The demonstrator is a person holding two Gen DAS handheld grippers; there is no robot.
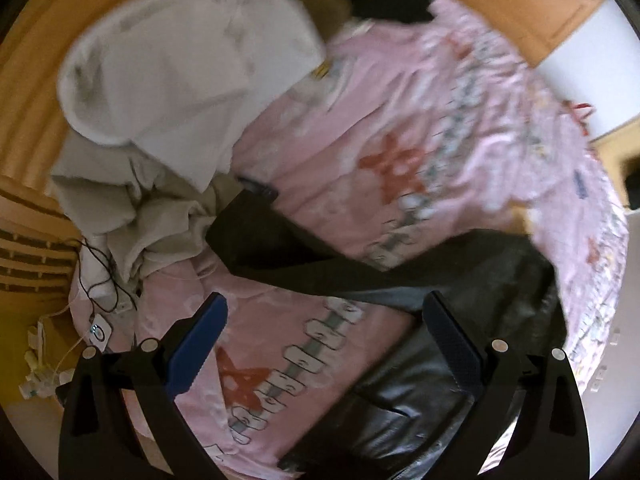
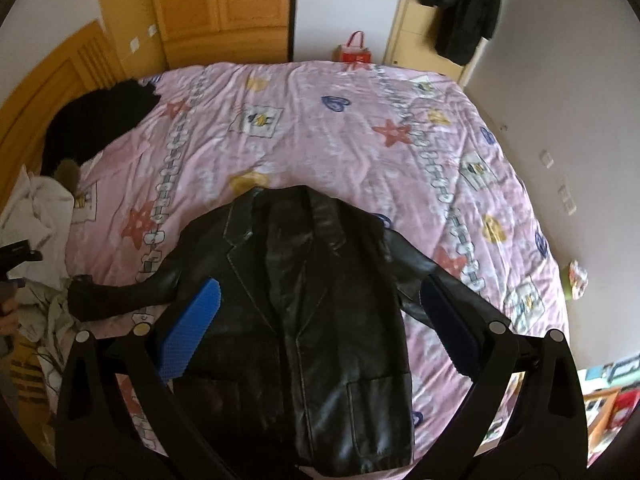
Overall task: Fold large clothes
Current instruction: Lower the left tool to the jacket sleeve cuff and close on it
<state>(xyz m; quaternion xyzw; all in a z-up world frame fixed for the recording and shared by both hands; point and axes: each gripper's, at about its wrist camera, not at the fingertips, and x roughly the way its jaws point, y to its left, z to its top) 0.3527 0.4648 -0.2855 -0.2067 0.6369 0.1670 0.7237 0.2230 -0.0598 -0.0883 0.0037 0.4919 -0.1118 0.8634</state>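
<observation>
Black leather jacket lies face up, lapels open, on the pink patterned bedspread. Both the right gripper and left gripper hover over it, fingers spread wide, holding nothing. White garments are heaped nearby.

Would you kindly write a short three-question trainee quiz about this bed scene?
1. True or false: the black leather jacket lies front-up on the pink bedspread.
2. Which sleeve stretches straight out sideways in the right wrist view: A) image-left, B) image-right, C) neither?
3. Fill in: both the left gripper and right gripper have their jaws ____.

Key: 1 true, lapels and pockets show. 2 A. 3 open, holding nothing.
</observation>
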